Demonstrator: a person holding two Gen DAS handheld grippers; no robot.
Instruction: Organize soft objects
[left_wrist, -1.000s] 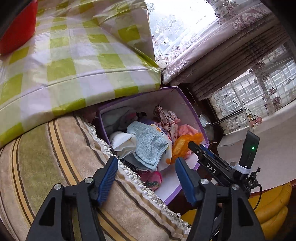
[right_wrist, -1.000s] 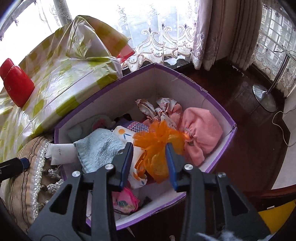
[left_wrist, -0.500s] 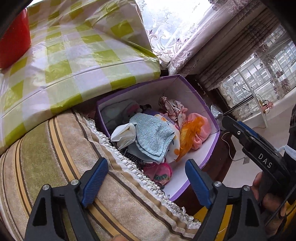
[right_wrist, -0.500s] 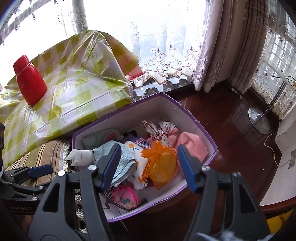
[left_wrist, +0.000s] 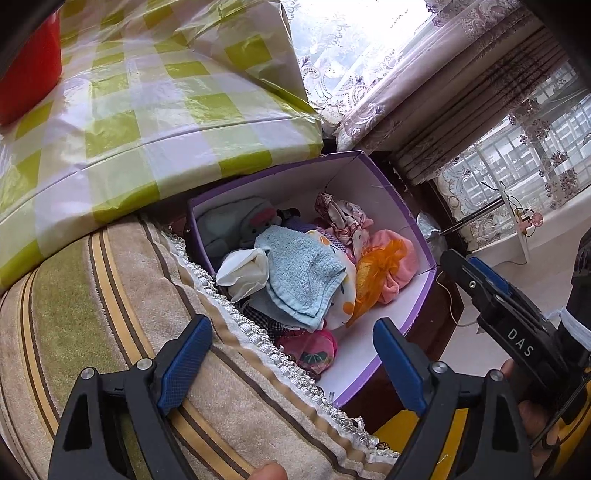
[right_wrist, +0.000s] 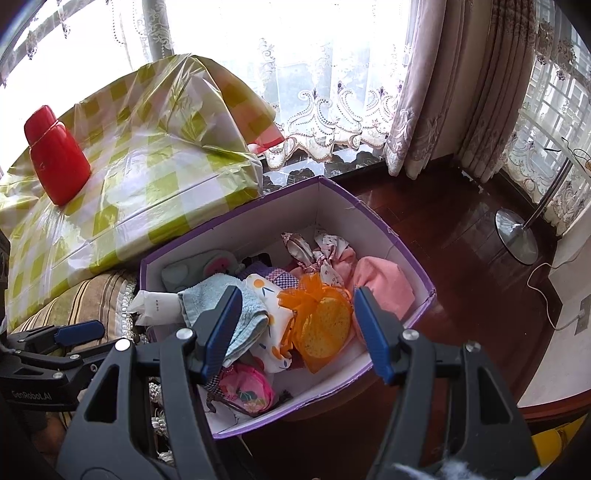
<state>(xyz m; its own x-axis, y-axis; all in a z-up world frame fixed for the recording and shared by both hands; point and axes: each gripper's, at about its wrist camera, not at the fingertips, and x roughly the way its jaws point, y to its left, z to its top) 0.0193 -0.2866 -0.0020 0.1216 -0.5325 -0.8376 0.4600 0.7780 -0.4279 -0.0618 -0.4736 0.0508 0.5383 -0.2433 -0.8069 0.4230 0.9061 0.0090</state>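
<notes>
Since the earlier frame, right gripper (right_wrist: 295, 328) has let go of the orange pouch (right_wrist: 320, 325) and lifted; its jaws now stand apart, empty; pouch lies in the purple box (right_wrist: 369, 214) on the pile, beside the blue towel (right_wrist: 221, 306); left gripper (left_wrist: 291, 360) hangs over the striped cushion (left_wrist: 92, 295), jaws opening, nothing between; risk: pile sits high, so another item dropped on top may slide over the rim.
</notes>
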